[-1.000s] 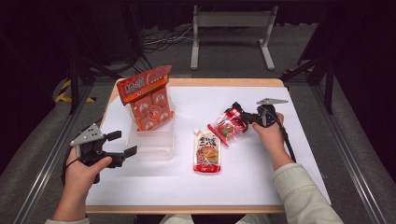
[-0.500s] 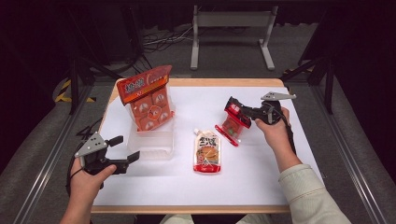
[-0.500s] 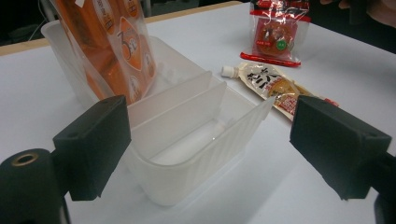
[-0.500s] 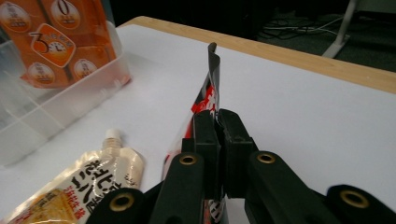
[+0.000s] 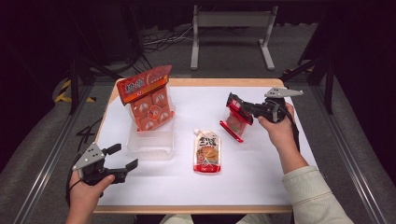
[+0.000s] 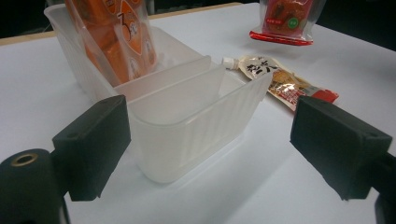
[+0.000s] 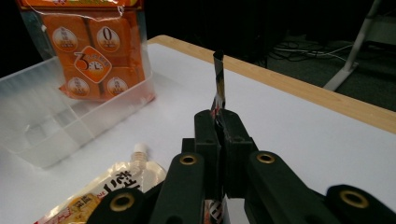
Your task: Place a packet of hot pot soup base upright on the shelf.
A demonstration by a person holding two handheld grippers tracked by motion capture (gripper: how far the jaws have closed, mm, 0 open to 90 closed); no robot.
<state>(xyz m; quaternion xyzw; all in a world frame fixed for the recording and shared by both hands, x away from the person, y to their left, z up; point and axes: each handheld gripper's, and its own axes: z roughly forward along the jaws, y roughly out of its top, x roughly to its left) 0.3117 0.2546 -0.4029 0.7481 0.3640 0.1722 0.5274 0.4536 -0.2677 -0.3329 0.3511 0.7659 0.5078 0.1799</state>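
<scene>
Right gripper (image 5: 237, 103) is pinching the red pouch (image 5: 236, 122) by its top edge, dangling it above the white table (image 5: 261, 172); left gripper (image 5: 120, 158), jaws gaping wide, is facing the clear bin (image 5: 152, 144). Spouted pouch (image 5: 207, 151) is lying flat between them.

- The orange snack bag (image 7: 93, 51) is cut off by the top edge in the right gripper view.
- The print on the spouted pouch (image 5: 207, 152) is too small to read.

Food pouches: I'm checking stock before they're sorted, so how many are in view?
3. An orange pack stands in the clear bin; a spouted pouch lies flat on the table; a red pouch hangs from the right claw. None seems hidden.
</scene>
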